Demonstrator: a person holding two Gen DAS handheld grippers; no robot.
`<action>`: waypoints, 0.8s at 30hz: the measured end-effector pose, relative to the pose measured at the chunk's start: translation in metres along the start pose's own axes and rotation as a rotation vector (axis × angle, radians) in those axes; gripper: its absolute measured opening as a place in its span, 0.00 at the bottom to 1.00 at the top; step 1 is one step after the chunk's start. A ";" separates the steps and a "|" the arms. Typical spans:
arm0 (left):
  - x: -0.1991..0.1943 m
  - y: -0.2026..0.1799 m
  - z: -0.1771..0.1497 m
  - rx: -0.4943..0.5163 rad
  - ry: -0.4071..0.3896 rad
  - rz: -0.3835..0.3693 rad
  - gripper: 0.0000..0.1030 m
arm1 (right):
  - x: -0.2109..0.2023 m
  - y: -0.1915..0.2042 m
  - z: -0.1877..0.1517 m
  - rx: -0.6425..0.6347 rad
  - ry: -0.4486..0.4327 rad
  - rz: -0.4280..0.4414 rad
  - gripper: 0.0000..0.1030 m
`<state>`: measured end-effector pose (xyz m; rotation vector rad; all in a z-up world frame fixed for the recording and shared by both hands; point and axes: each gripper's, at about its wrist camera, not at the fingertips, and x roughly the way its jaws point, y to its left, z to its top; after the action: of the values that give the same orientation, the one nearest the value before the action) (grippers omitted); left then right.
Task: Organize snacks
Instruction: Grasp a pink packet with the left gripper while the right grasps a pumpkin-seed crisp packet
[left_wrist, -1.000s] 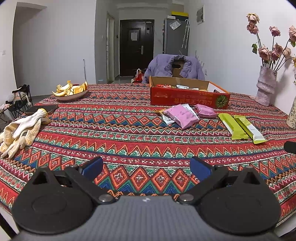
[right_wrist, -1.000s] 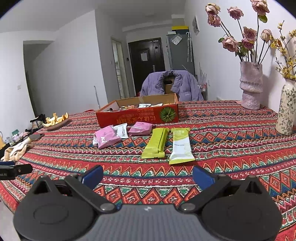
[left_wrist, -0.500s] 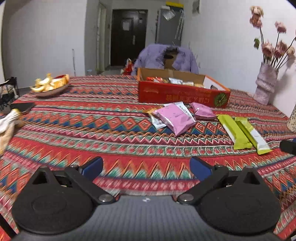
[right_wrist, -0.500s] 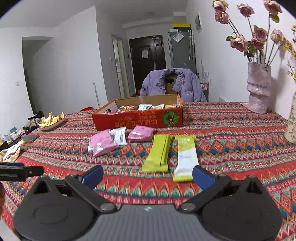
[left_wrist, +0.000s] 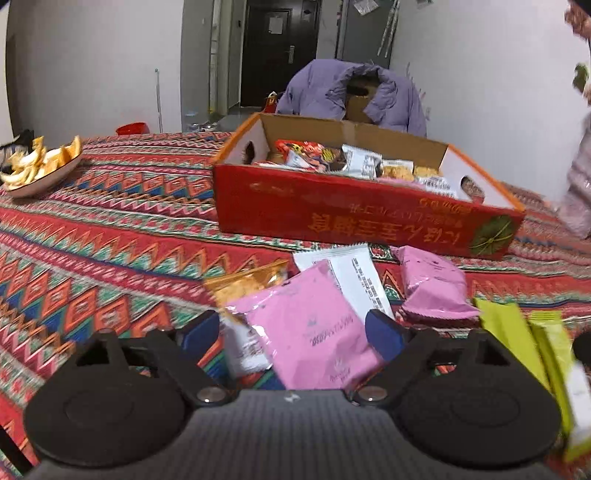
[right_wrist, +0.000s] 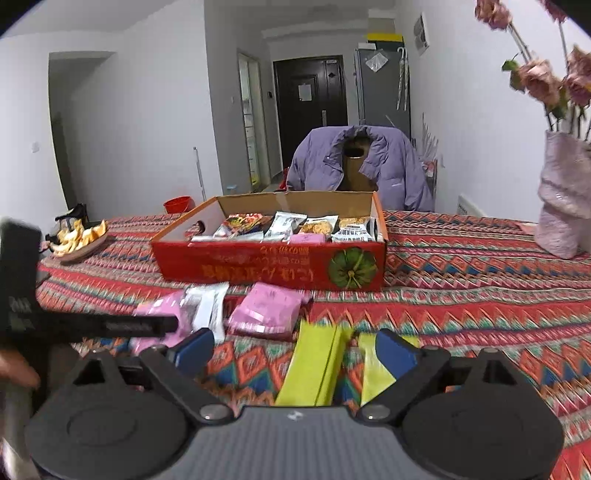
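An open red cardboard box (left_wrist: 362, 218) (right_wrist: 266, 266) holding several snack packets stands on the patterned tablecloth. In front of it lie loose snacks. A large pink packet (left_wrist: 310, 332) lies between the fingers of my left gripper (left_wrist: 291, 332), whose jaws are closing; the pads do not visibly press on it. Beside it are an orange packet (left_wrist: 247, 284), a white packet (left_wrist: 354, 273) and a smaller pink packet (left_wrist: 434, 291) (right_wrist: 266, 310). My right gripper (right_wrist: 295, 350) is closing around a green bar (right_wrist: 314, 365); a lighter green bar (right_wrist: 369, 373) sits partly behind its right finger.
A plate of orange peel (left_wrist: 40, 166) (right_wrist: 79, 240) sits far left on the table. A pale vase (right_wrist: 565, 206) with dried roses stands at the right. A purple jacket (right_wrist: 358, 162) hangs on the chair behind the box. The other tool's black body (right_wrist: 22, 280) fills the left edge.
Both grippers moved forward over the table to the loose snacks. The pink packet now lies between the left fingers, the green bar between the right. Both pairs of jaws have narrowed slightly.
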<state>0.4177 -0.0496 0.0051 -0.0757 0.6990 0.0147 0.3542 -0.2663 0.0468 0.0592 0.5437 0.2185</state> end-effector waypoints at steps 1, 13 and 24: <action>0.004 -0.002 0.001 0.007 -0.004 0.009 0.85 | 0.008 -0.001 0.006 0.005 0.001 0.007 0.91; -0.008 0.001 -0.005 0.045 -0.032 -0.061 0.61 | 0.062 0.032 0.030 -0.040 0.003 0.117 0.90; -0.067 0.121 -0.019 -0.111 -0.033 0.033 0.61 | 0.111 0.115 0.023 -0.159 0.125 0.313 0.75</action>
<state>0.3490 0.0705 0.0256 -0.1696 0.6665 0.0861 0.4365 -0.1295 0.0237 -0.0243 0.6394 0.5732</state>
